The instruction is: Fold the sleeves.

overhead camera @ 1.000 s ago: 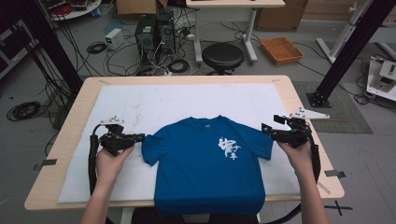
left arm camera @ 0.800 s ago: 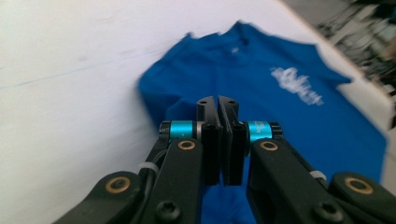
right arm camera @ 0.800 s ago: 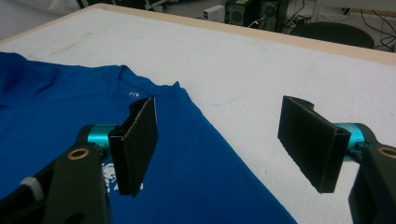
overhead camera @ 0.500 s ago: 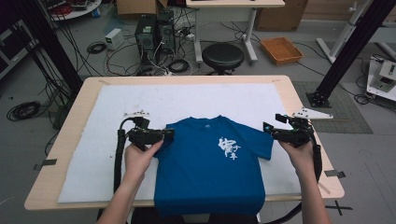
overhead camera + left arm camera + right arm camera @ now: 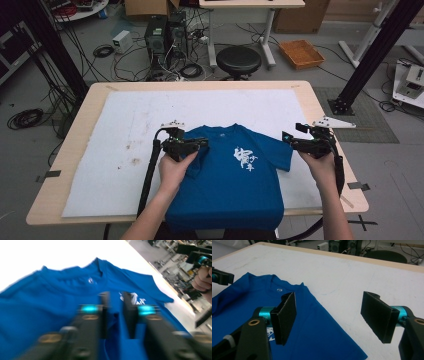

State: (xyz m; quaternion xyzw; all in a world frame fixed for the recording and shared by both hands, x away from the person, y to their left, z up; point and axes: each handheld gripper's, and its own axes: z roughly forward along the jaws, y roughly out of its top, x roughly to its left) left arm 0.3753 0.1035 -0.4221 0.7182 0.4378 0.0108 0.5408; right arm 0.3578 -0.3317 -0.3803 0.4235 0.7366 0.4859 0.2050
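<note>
A: Since a second ago my left gripper (image 5: 200, 144) went from the table's left side inward, dragging the left sleeve over the shirt body. Right gripper (image 5: 289, 140) hasn't shifted.

B: Shirt look?

A: Blue T-shirt (image 5: 235, 185), front up, collar away from me, white print (image 5: 246, 157) on the chest. Left sleeve is now folded in over the front, so that edge runs fairly straight. Right sleeve is spread flat, pointing at the right gripper. Hem hangs over the table's near edge.

B: Where is it lying?

A: On the white mat (image 5: 125, 135) on the wooden table (image 5: 80, 110), centre-near, closer to me than the far edge.

B: Left claw?

A: Over the shirt's upper left chest, just left of the print. Its jaws have just been opening; in the left gripper view there's a narrow gap with blue cloth seen through it. The picture is blurred, so I can't tell whether the pads are pressing on any fabric.

B: Right claw?

A: Jaws wide apart, nothing in them. In the right gripper view the left pad (image 5: 285, 317) is above the sleeve, the other (image 5: 378, 316) above bare mat. It sits just off the right sleeve's end, not touching it as far as I can see.
</note>
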